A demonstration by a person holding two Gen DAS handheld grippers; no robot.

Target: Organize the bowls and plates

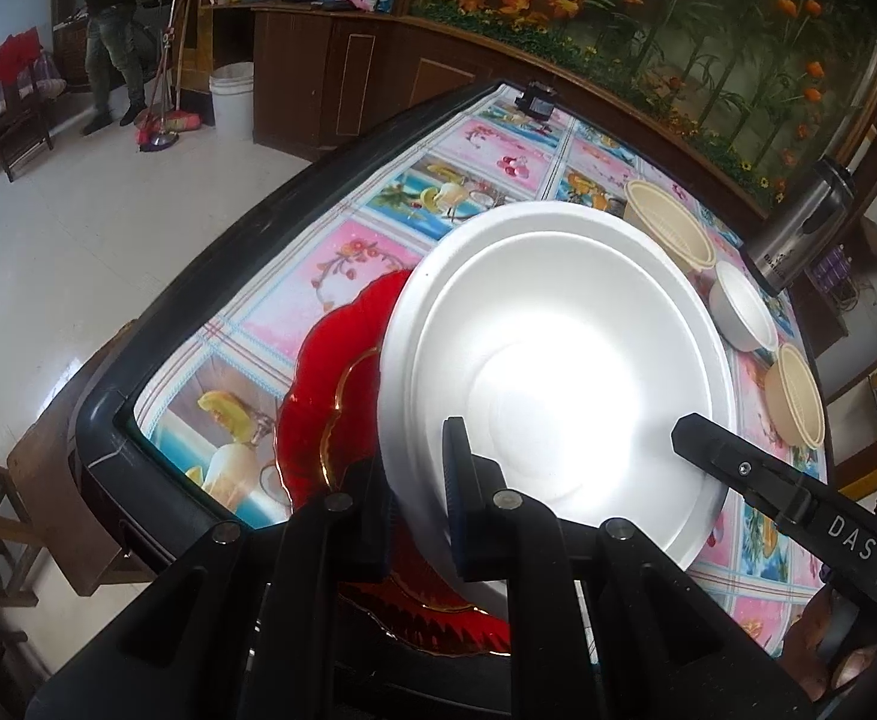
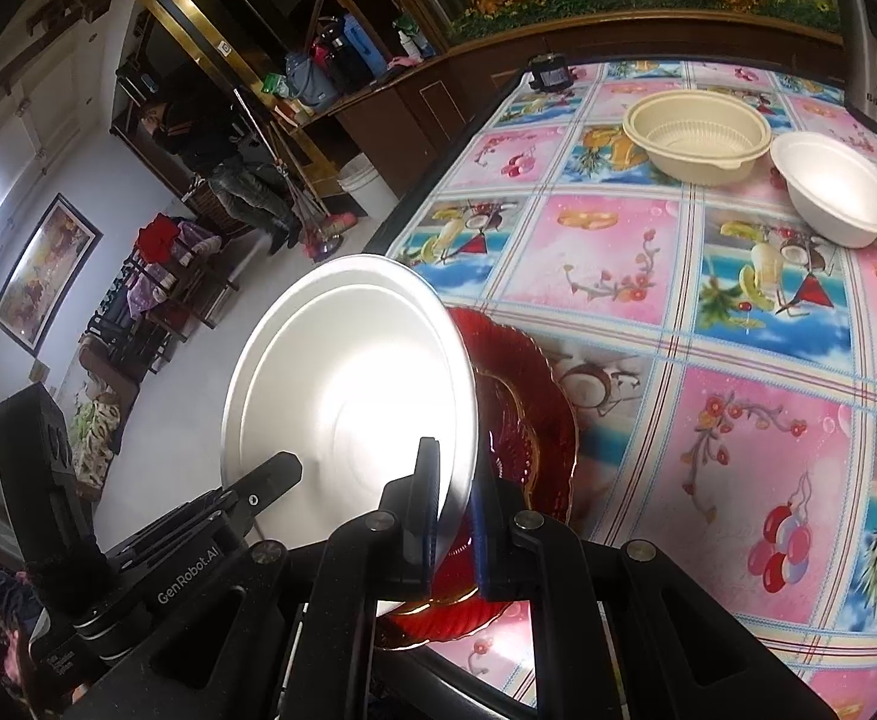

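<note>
Fruit-print tablecloth (image 2: 648, 276) underfoot! Both the left gripper (image 1: 417, 498) and right gripper (image 2: 456, 516) pinch the tilted white plate (image 1: 558, 360) by its rim, half hiding the red plate (image 1: 324, 396). Beyond, bowls (image 2: 696, 132), one cut off.

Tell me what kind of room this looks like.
Most likely a lived-in family dining or living room: a table with a fruit-print oilcloth, a dark wood cabinet crowded with bottles and bags, and a large planted fish tank behind it.
</note>
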